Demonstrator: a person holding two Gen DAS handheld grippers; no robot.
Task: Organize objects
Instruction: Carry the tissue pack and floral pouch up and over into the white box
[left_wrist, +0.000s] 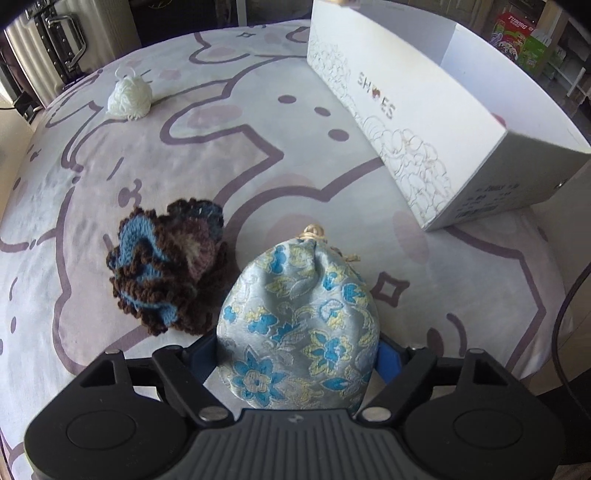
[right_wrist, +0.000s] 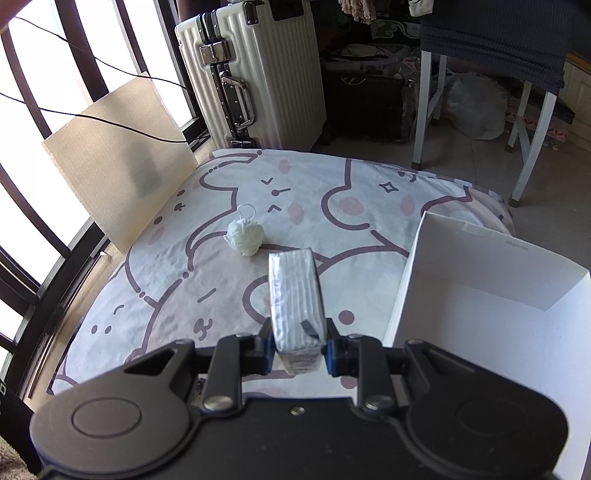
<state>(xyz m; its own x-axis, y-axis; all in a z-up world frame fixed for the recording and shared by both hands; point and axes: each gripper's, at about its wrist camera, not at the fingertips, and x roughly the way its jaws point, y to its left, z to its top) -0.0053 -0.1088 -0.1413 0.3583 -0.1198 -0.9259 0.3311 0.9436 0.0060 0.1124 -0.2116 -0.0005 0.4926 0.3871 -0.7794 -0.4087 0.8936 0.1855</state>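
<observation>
Currently, the left gripper (left_wrist: 297, 354) is clamping a pale blue brocade drawstring pouch with blue and yellow flowers (left_wrist: 299, 317) between its blue-padded fingers (left_wrist: 386, 360), above the cartoon-printed bedsheet (left_wrist: 332, 184). Just beside the pouch, on its left, a brown and blue crocheted flower-shaped piece (left_wrist: 170, 266) is lying on the sheet. The right gripper (right_wrist: 300, 350) is gripping a white plastic-wrapped tissue pack (right_wrist: 295, 295), which is sitting near the open white shoe box (right_wrist: 491, 310). A white mesh bath puff (right_wrist: 245, 236) is resting well apart from the box, beyond the pack.
</observation>
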